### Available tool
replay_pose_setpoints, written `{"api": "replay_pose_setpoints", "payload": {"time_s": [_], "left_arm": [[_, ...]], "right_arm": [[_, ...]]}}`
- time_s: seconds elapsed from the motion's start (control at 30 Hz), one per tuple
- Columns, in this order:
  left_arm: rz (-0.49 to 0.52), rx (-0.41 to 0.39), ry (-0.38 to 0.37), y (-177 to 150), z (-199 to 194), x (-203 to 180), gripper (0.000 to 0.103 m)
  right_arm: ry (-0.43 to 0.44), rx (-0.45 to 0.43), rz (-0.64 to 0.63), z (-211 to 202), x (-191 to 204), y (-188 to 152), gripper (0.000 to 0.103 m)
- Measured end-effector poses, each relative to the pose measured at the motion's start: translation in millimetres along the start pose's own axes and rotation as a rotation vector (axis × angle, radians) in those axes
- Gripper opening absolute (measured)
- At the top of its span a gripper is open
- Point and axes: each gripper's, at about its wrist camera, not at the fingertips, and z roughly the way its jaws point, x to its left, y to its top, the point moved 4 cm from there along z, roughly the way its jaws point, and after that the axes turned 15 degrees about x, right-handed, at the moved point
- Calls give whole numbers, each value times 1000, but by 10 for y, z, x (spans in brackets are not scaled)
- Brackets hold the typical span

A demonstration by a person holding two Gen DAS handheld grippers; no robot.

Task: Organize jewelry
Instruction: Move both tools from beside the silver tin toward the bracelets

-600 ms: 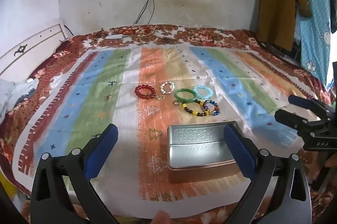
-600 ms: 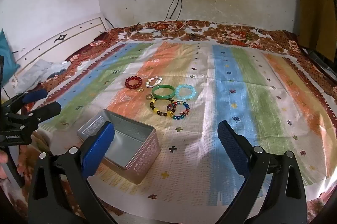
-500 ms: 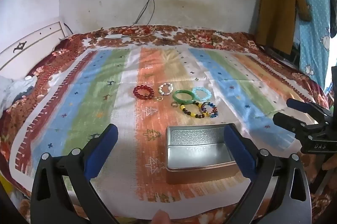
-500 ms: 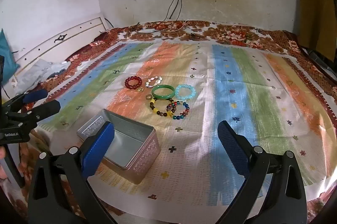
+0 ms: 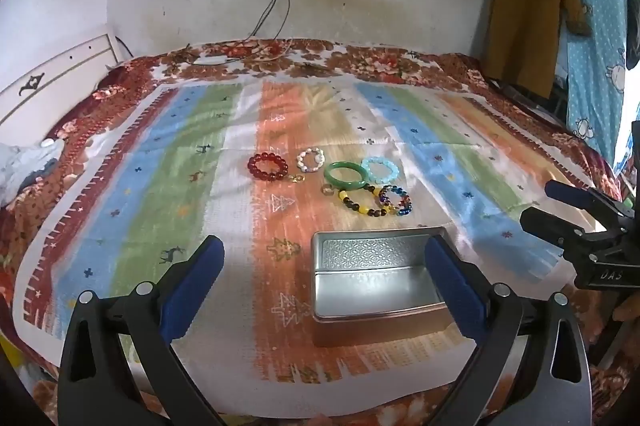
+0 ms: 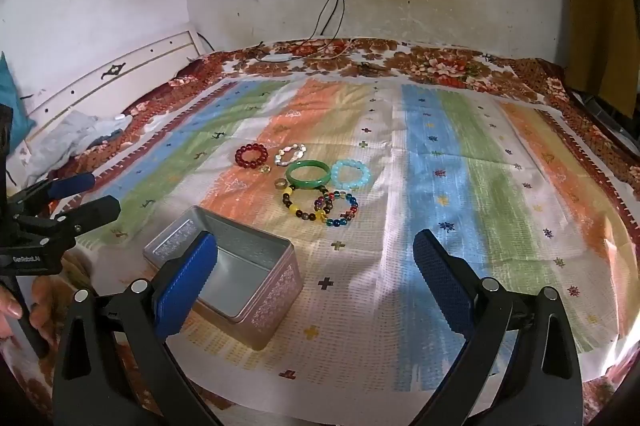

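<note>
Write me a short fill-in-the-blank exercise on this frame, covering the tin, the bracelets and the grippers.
1. The metal tin has no lid on and its inside is ____.
2. The bracelet lying between the green bangle and the red bead bracelet is the colour ____.
3. The left gripper and the right gripper both have their fingers spread ____, holding nothing.
4. The number of bracelets already in the tin is ____.

Missing words: empty; white; open; zero
</note>
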Motion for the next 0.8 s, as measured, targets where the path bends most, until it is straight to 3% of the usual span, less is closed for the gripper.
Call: {"api": "replay_pose_setpoints", "payload": {"time_s": [0.8], "left_arm": [[-19,26,42,40,29,52,98]], "right_arm": [[-27,21,4,58,32,34,99]]}}
